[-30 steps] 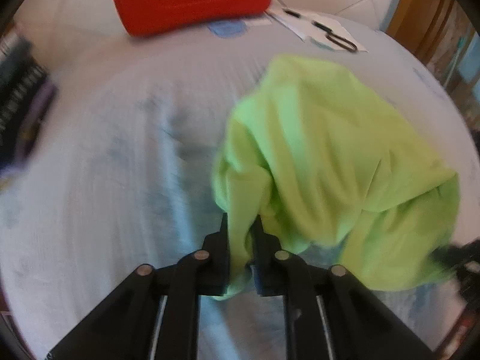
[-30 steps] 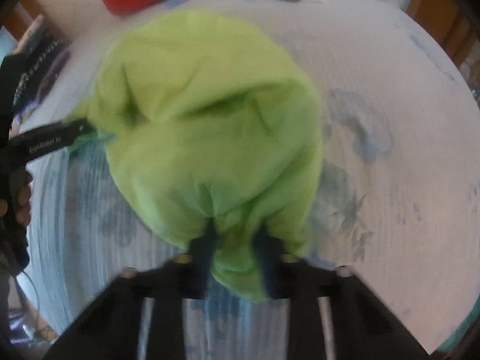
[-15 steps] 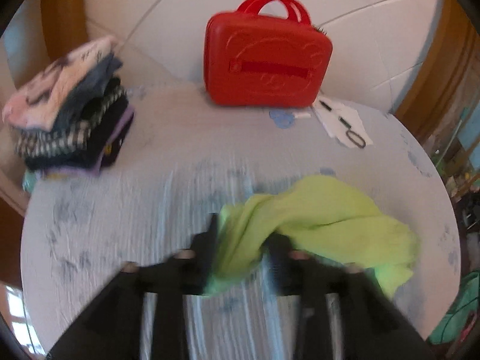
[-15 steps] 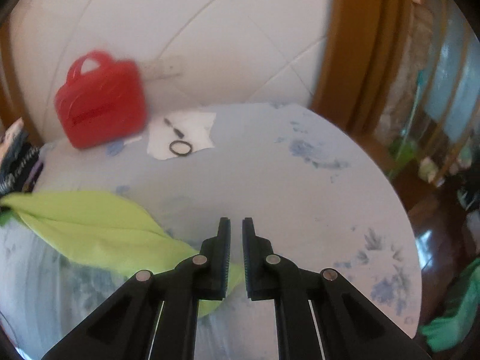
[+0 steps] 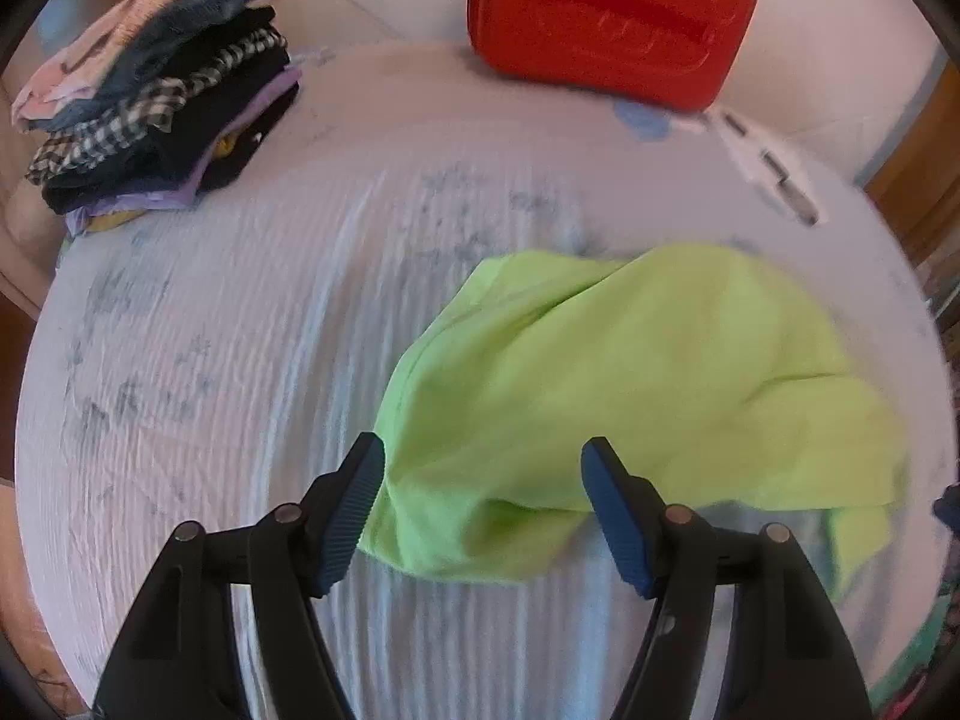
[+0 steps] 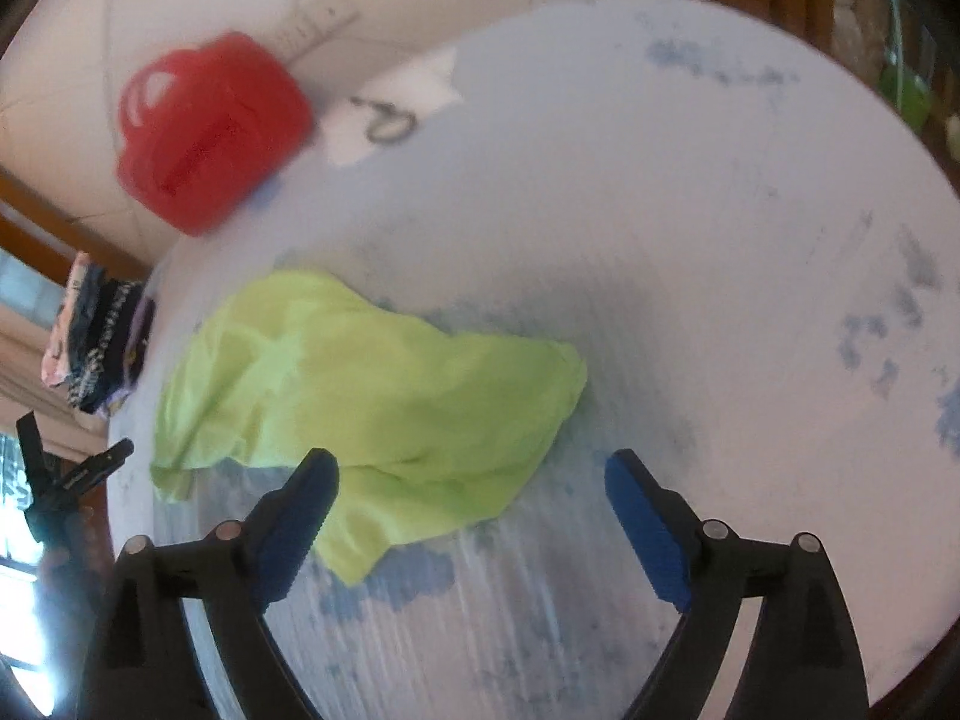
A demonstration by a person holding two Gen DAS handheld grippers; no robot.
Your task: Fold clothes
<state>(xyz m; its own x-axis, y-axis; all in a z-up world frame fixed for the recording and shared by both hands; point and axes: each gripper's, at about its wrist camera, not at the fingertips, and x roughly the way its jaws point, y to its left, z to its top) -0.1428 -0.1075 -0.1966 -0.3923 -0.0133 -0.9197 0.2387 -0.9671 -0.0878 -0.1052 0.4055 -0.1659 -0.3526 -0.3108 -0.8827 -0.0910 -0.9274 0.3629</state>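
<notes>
A lime-green garment [image 5: 630, 396] lies crumpled on the round table [image 5: 210, 360]. In the left wrist view my left gripper [image 5: 480, 456] hovers over the garment's near left edge. Its jaws are opening, and the cloth lies beneath and between the blue pads [image 5: 354, 516] without being pinched. In the right wrist view the same garment [image 6: 372, 384] spreads to the left. My right gripper [image 6: 468, 462] stands over its near edge with jaws opening wide and nothing pressed between them. The left gripper [image 6: 72, 438] shows at the far left of this view.
A stack of folded clothes [image 5: 162, 90] sits at the table's back left. A red plastic case [image 5: 606, 18] stands at the back, with paper and scissors [image 5: 774, 174] to its right. The table's rim curves close on all sides; wooden frames lie beyond.
Both grippers were shut on the green garment a second ago. They have let it go and spread their jaws. The garment now lies in a heap on the table, and both hands have shifted.
</notes>
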